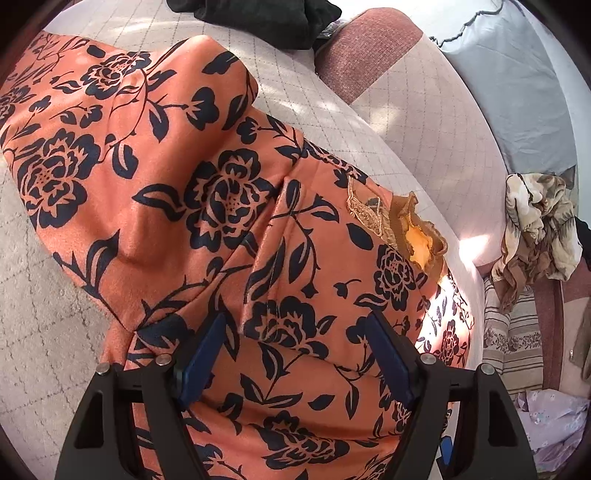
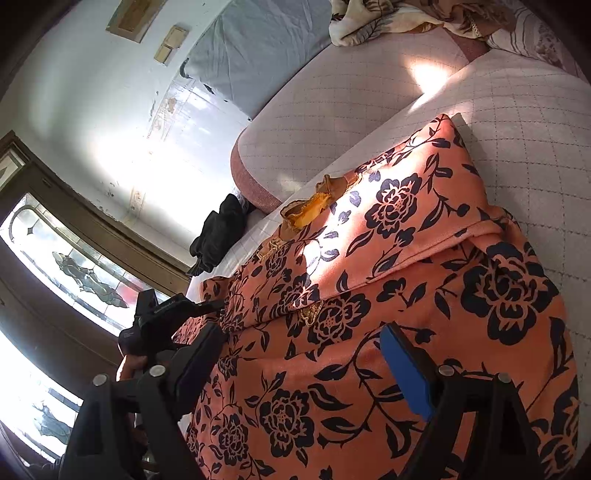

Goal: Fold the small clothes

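The garment (image 1: 221, 206), orange with dark flowers, lies spread on the quilted bed (image 1: 424, 147) and fills most of both views. In the left wrist view bare quilt shows at the far left, and a broad bare strip runs beyond the cloth's upper edge to the dark clothes (image 1: 266, 22) at the top. A folded edge crosses the middle of the cloth, and further right sits its ruffled tan collar (image 1: 417, 236), close to the bed's rim. Past that rim hangs a crumpled beige cloth (image 1: 539, 229).

The left gripper (image 1: 295, 354) stands wide open just over the fabric (nothing pinched between its blue pads (image 1: 201, 354)). Whether the tips touch the cloth, I cannot tell.

The right wrist view alone shows the wall, a door with patterned glass (image 2: 74, 266) at the left, and a hand gripping the other tool's handle (image 2: 155, 321) beside the bed's edge. The right gripper (image 2: 306, 369) is likewise wide open over the garment (image 2: 369, 295), holding nothing. Open quilt (image 2: 535, 155) lies right of the cloth's sunlit edge.
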`<state>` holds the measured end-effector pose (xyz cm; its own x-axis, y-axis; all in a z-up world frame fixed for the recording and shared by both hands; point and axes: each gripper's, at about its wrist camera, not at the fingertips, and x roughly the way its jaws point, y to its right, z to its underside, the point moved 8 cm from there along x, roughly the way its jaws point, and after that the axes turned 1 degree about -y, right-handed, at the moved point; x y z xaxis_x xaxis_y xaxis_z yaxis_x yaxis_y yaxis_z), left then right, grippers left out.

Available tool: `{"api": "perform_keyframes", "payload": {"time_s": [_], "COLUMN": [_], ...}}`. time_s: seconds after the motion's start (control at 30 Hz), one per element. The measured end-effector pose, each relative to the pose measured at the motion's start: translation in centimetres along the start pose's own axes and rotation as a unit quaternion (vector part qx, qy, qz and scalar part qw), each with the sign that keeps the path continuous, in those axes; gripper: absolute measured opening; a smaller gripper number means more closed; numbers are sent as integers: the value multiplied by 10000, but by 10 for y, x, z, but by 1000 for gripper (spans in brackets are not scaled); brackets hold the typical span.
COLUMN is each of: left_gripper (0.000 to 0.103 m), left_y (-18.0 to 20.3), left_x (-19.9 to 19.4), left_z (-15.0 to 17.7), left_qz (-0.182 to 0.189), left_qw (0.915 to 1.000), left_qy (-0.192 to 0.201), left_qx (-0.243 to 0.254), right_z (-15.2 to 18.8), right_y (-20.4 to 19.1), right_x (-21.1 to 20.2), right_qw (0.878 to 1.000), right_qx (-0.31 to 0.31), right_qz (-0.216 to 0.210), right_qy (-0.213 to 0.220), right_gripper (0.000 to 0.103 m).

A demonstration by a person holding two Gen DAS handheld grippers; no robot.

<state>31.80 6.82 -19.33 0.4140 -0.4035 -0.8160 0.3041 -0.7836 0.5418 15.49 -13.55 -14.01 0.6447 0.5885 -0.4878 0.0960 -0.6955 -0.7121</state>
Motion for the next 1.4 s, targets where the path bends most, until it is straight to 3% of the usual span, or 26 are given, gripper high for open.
{"api": "perform_keyframes", "payload": {"time_s": [0.07,0.13,0.17,0.2,0.33,0.43,0.53,0.6,0.73,0.93,1.13,1.2,1.27,1.33,1.4], "left_gripper": [78,54,8,6,6,6,6,7,7,7,7,8,9,9,9], "left_y": [1,2,2,1,29,28,6,-9,-11,-15,-18,-19,-19,-20,-22], "left_x": [3,6,10,11,-31,-53,-24,-3,-7,-8,-7,-8,-8,-9,-9], "left_z": [0,-2,-1,0,5,25,34,36,35,38,44,45,46,46,46], "left_qz": [-18,-193,-365,-482,-652,-604,-1010,-1074,-960,-812,-723,-720,-704,-633,-586], "left_qw": [10000,9998,9991,9984,9929,9907,9894,9917,9913,9927,9940,9939,9935,9942,9948], "left_qy": [-33,-56,-145,-225,645,989,708,378,520,532,473,488,500,480,456], "left_qx": [2,81,157,187,755,711,763,604,738,716,667,679,739,723,704], "right_z": [0,1,1,0,-2,-6,-6,-5,-15,-57,-120,-136,-151,-179,-201], "right_y": [1,1,1,2,5,10,16,20,26,34,52,72,101,119,141], "right_x": [1,2,2,2,1,-1,0,1,-11,-14,36,64,84,86,83], "right_qw": [10000,10000,10000,10000,10000,9999,9997,9996,9989,9967,9880,9796,9770,9737,9759], "right_qx": [18,3,-9,-16,27,99,194,192,203,762,1459,1859,2038,2226,2170], "right_qz": [-1,12,18,31,54,102,151,228,403,85,-507,-653,-261,-357,231], "right_qy": [-20,-41,-48,-44,-17,38,24,-14,153,278,-31,-387,-571,-320,-55], "right_gripper": [89,89,89,89,89,89,89,89,89,90,90,90,90,90,89]}}
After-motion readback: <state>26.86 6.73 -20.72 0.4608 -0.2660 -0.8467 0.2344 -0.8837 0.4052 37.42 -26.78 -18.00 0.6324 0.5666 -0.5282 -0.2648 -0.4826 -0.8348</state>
